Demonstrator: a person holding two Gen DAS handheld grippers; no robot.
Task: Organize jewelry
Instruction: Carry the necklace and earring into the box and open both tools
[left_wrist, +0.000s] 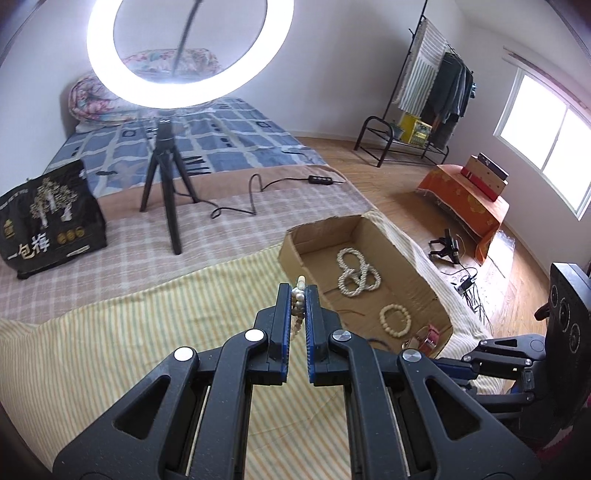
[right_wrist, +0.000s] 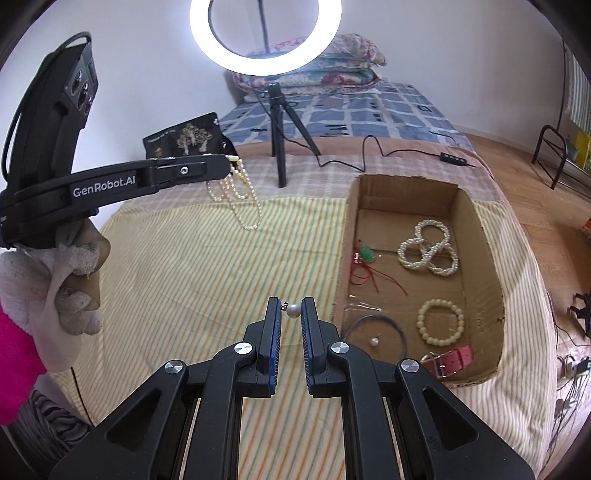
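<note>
Both grippers are loaded and the drop-off into the box (right_wrist: 480, 236) looks like the step in hand — a judgement from how things sit. The left gripper (left_wrist: 298, 295) has its jaws nearly closed on a pearl strand (left_wrist: 297, 301); in the right wrist view that strand (right_wrist: 240, 195) dangles in loops from the tip, hanging above the striped sheet (right_wrist: 184, 266) at about 10 o'clock, well apart from the box. The right gripper (right_wrist: 291, 310) has its jaws narrowly parted with a single pearl (right_wrist: 294, 310) pinched between the fingertips, a tiny dark hook showing on its left side. The box lies at 2 o'clock from these jaws, its near wall just beside them. Inside already: linked pearl rings (right_wrist: 428, 247), a bead bracelet (right_wrist: 440, 321), a red cord with a green charm (right_wrist: 364, 258), a blue hoop (right_wrist: 373, 332) with a small pearl in it, and a pink strap (right_wrist: 452, 360). Next move, I'd say — swing the pearl right and over the wall, find bare cardboard, then ease the jaws apart low so it doesn't roll. The strand needs a longer carry across, and could tangle with the rings if dropped on top.
</note>
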